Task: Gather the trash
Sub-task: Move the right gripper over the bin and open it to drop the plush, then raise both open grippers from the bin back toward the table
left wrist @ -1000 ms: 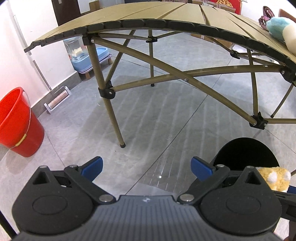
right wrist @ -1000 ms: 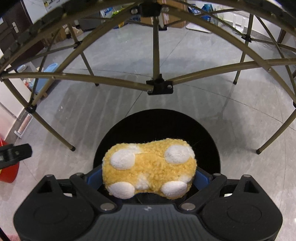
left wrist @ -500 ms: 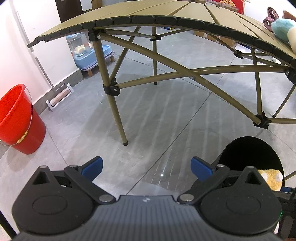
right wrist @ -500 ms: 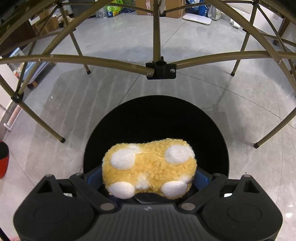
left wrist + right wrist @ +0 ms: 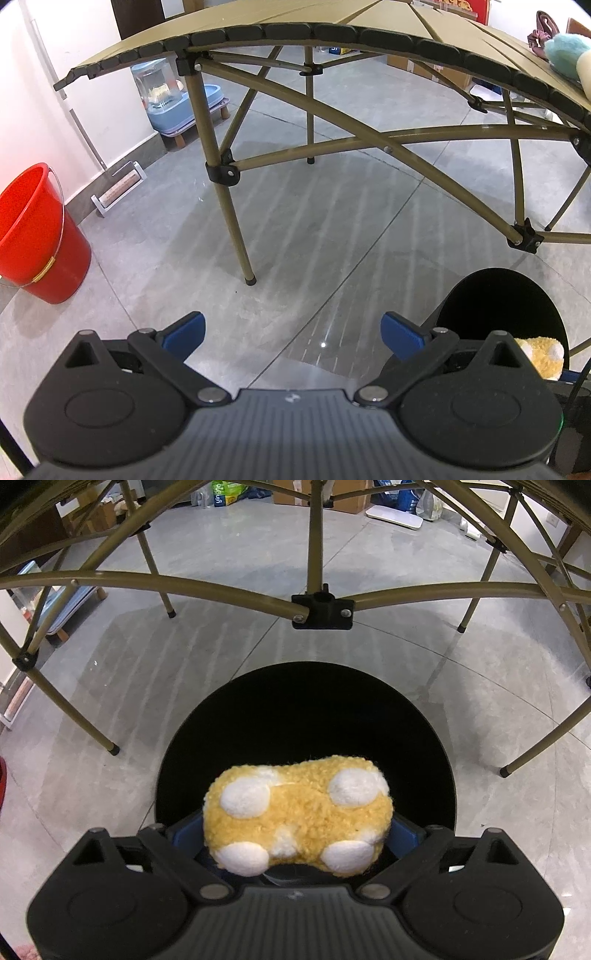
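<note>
A fuzzy yellow plush with white spots point(image 5: 297, 812) is clamped between the blue pads of my right gripper point(image 5: 295, 830). It hangs right above the near rim of a round black trash bin point(image 5: 306, 716) on the floor. The left wrist view shows the same bin point(image 5: 498, 306) at lower right, with the plush point(image 5: 543, 354) at its near edge. My left gripper point(image 5: 293, 330) is open and empty above the grey floor, left of the bin.
A folding olive table point(image 5: 332, 40) stands over the floor, its legs and braces point(image 5: 321, 609) just beyond the bin. A red bucket point(image 5: 33, 236) stands at the left wall, a blue water dispenser point(image 5: 170, 99) behind it. Plush items point(image 5: 565, 51) lie on the table's right end.
My right gripper has carried the plush forward and lower over the bin, which now looms larger. My left gripper has risen slightly and stayed open.
</note>
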